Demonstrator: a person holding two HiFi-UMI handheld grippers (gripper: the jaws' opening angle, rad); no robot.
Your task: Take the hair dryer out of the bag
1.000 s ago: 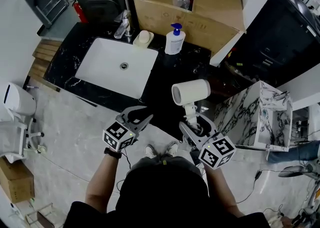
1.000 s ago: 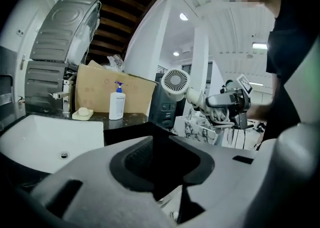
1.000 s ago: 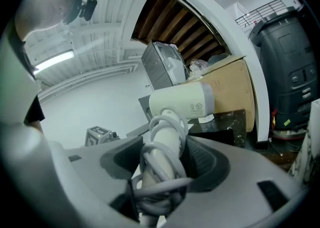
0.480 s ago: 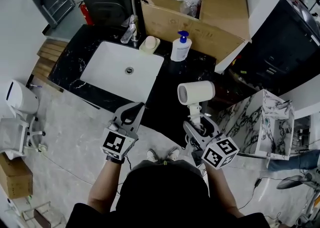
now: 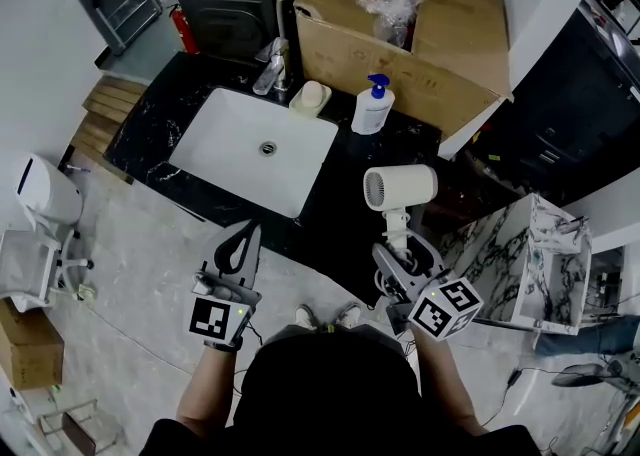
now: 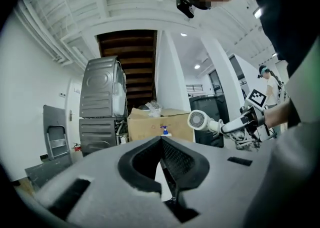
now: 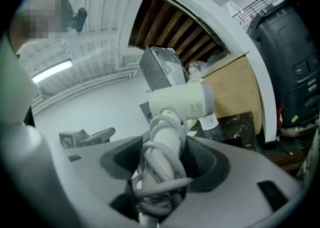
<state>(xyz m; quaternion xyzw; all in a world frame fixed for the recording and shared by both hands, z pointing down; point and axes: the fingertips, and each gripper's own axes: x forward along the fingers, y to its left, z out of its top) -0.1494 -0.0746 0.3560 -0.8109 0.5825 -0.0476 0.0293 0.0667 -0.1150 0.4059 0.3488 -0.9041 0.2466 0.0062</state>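
Note:
A white hair dryer (image 5: 399,187) with its cord wound round the handle is held up over the dark counter's front right part. My right gripper (image 5: 398,244) is shut on its handle; in the right gripper view the wrapped handle (image 7: 166,144) fills the gap between the jaws and the barrel (image 7: 182,101) stands above them. My left gripper (image 5: 240,242) is shut with nothing in it, held in front of the counter below the sink; its jaws (image 6: 161,142) meet at the tip. The left gripper view also catches the hair dryer (image 6: 199,120) at the right. No bag is in view.
A white sink (image 5: 255,149) is set in the black marble counter (image 5: 345,179), with a tap (image 5: 273,69), a soap dish (image 5: 311,98) and a blue-topped pump bottle (image 5: 372,109) behind it. A big cardboard box (image 5: 420,29) with clear plastic stands at the back. A marble-patterned cabinet (image 5: 525,259) is at right.
My left gripper has closed from open to shut and drawn back toward the body and leftward, rising. The right gripper with the hair dryer has shifted only a little.

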